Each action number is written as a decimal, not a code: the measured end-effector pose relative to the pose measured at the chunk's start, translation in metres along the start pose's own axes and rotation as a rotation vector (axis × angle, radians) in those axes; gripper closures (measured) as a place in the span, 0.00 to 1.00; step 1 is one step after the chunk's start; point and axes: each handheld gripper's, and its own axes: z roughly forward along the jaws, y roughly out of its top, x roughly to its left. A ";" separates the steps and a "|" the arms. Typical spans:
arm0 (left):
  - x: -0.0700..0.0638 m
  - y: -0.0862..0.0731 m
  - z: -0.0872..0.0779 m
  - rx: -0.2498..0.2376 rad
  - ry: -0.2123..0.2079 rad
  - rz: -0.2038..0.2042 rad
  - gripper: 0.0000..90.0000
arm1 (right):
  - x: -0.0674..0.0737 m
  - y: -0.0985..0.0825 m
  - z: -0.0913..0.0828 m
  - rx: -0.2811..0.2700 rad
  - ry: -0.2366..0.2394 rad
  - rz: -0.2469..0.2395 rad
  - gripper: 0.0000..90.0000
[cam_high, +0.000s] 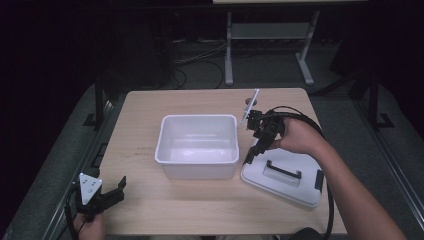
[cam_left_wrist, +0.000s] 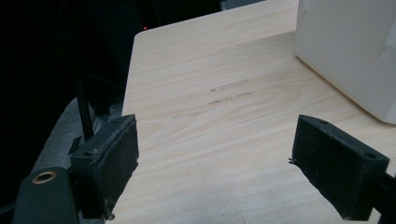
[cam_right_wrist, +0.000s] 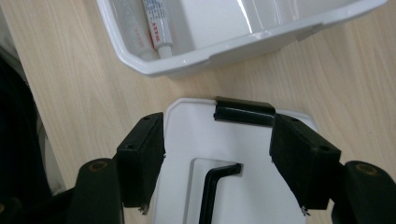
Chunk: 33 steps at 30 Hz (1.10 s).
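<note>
**Lid beside the tub, both grippers holding nothing**

Lid (cam_high: 282, 176) was the piece we were working over: white, with a black handle (cam_high: 283, 169) in its top and black clips on its edges, it lay flat on the table (cam_high: 150, 210) just to the right of the white tub (cam_high: 197, 145), apart from it. We held the right gripper (cam_high: 250, 156) above the lid's edge nearest the tub, pointing down; its jaws stood spread with nothing between the pads, and in the right gripper view one black clip (cam_right_wrist: 244, 111) showed between them on the lid's rim. Inside the tub, against one wall, a small tube (cam_right_wrist: 156, 23) lay on the bottom. We kept the left gripper (cam_high: 119, 187) well to the left of the tub, near the table's front corner, its jaws released and wide over bare wood.
</note>
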 end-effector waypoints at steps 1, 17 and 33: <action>0.000 0.000 0.000 0.000 0.000 0.001 0.16 | -0.001 -0.003 0.001 -0.001 -0.001 0.002 0.39; 0.000 0.000 0.000 0.003 -0.001 0.004 0.16 | -0.006 -0.031 0.013 -0.003 0.007 0.043 0.39; 0.000 0.000 0.000 0.002 -0.001 0.004 0.16 | -0.008 -0.056 0.029 0.010 0.010 0.077 0.40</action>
